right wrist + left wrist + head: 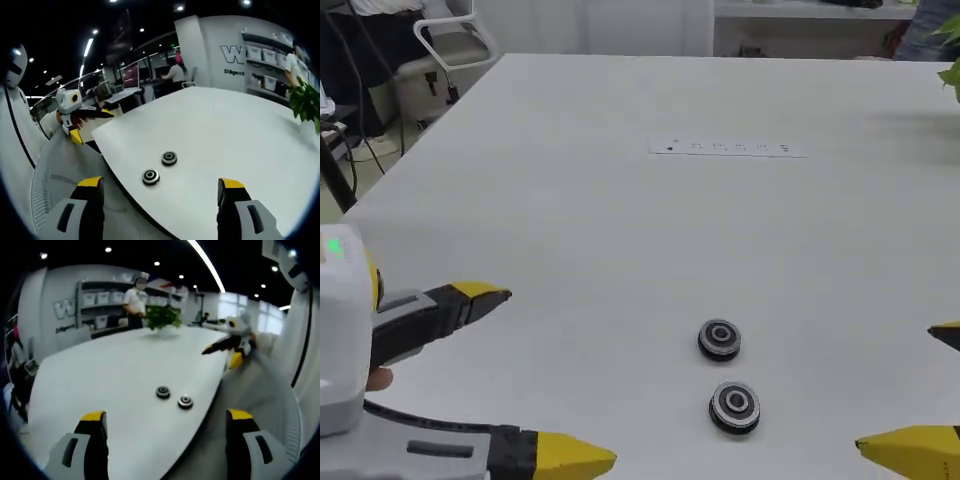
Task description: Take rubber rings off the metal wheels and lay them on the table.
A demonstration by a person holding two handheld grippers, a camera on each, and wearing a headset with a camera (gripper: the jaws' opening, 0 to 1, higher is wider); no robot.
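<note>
1. Grippers. At the lower left of the head view, the left gripper (555,375) is held above the table (620,200) with its jaws wide apart and nothing between them. At the lower right edge, the right gripper (898,388) is likewise spread and empty. Each gripper's own view confirms this: the left gripper (166,415) and the right gripper (160,182) both show bare table between their yellow tips.

2. Workpieces. Both metal wheels lie flat on the table between the two grippers, clear of both.
- The near wheel (734,407) sits at lower centre of the head view. It is closest to the table edge in the left gripper view (185,401) and in the right gripper view (151,176).
- The far wheel (720,339) lies just beyond it, close by but not touching.
- The rubber rings (732,428) appear as dark outer bands and both seem to be still fitted.

3. Background. Further up the frame, a pale strip (728,148) lies on the table, well apart from the wheels. A chair (450,50) stands past the table's upper left corner.

4. Step in hand. This appears to be the approach stage, with no ring removed yet.

5. Next move. Probably steady the near wheel with one gripper while the other pinches only the rubber band at its rim and peels it off. The wheel is small and round, so it may slide or roll if gripped off-centre.
</note>
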